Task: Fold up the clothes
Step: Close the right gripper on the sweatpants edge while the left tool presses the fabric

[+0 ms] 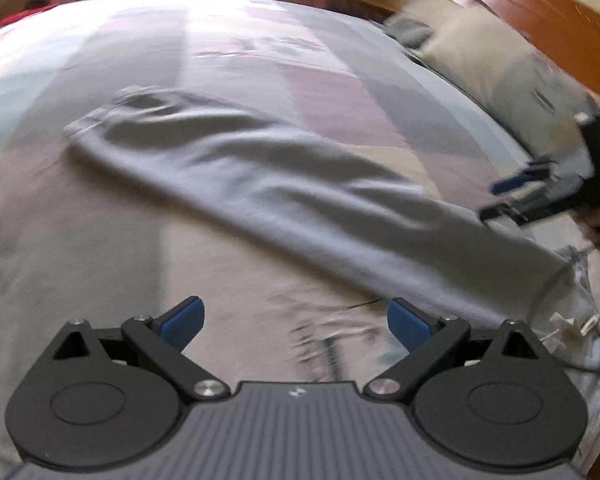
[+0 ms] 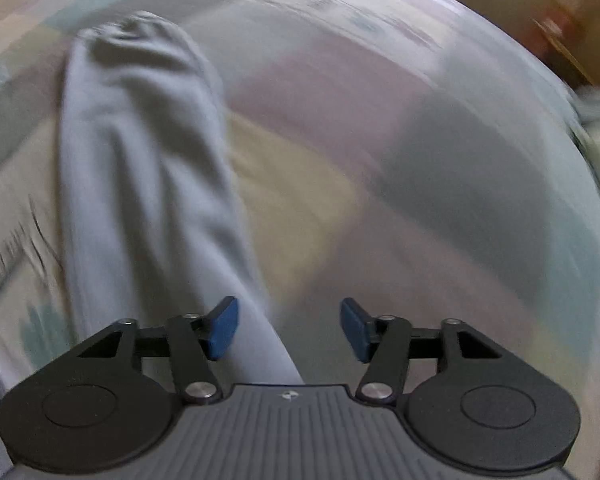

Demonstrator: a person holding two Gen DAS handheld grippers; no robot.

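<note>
A patchwork bedspread (image 1: 260, 60) carries a long grey garment (image 1: 284, 200), already narrowed into a strip running diagonally away from both grippers. The right gripper (image 2: 288, 328) sits nearest its near end; the left gripper (image 1: 294, 326) hangs beside it. Both gape, empty. Blur hides the layers.

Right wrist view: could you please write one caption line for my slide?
Open right claw above a long, narrow light grey folded cloth garment lying on a pastel patchwork bedspread.
</note>
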